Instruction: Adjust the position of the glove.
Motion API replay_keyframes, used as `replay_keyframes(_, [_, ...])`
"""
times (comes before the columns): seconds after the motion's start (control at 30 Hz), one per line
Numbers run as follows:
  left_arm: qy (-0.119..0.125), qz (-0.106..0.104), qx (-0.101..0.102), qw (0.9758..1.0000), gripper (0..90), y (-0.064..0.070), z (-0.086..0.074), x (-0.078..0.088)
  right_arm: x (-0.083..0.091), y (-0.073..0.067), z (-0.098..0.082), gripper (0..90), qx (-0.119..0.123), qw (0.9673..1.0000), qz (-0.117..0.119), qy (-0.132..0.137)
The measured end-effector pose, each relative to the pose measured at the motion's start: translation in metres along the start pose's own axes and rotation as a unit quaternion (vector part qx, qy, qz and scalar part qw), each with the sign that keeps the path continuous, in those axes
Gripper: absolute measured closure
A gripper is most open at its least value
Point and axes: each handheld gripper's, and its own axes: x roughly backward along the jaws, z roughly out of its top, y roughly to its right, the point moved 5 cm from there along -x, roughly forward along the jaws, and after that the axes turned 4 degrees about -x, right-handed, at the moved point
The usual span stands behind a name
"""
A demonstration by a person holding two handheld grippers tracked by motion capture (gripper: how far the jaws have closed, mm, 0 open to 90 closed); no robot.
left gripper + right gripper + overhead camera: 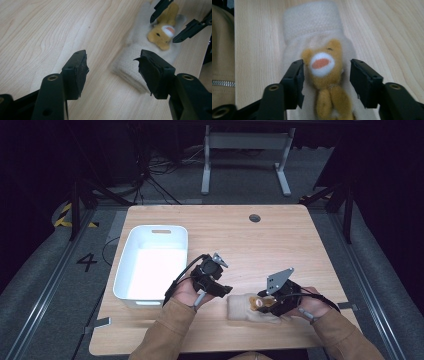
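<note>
A cream knitted mitten lies flat near the table's front edge, with a small tan plush bear on it. In the right gripper view the bear's head sits between the jaws of my right gripper. The pads stand just off it on both sides, so that gripper is open. My left gripper hovers open over bare wood with nothing between its jaws. The mitten's cuff lies just ahead of it to the right. Beyond the cuff, the right gripper straddles the bear.
A white plastic bin stands on the left part of the wooden table, close to my left hand. A round cable hole is at the far edge. A tan sleeve shows beside the mitten.
</note>
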Motion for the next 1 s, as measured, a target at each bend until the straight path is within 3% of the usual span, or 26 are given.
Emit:
replay_keyframes(0.23, [0.008,-0.006,-0.004,0.9999,40.4,0.001,0.007,-0.001,0.018,0.004,0.001,41.2,-0.021,0.9985,-0.021,0.046])
replay_keyframes(0.4, [0.008,-0.007,-0.005,0.9999,40.3,0.001,0.007,-0.002,0.04,0.013,-0.002,41.2,-0.048,0.9944,-0.046,0.082])
replay_keyframes(0.63, [0.01,-0.007,-0.006,0.9999,39.9,0.001,0.007,-0.001,0.056,0.025,-0.008,40.8,-0.079,0.9887,-0.075,0.103])
replay_keyframes(0.77, [0.019,-0.015,-0.008,0.9997,38.6,0.001,0.008,0.0,0.066,0.034,-0.013,40.7,-0.103,0.9833,-0.099,0.113])
replay_keyframes(1.0, [0.026,-0.019,-0.007,0.9995,36.3,-0.002,0.007,0.003,0.087,0.052,-0.028,40.8,-0.158,0.9694,-0.132,0.135])
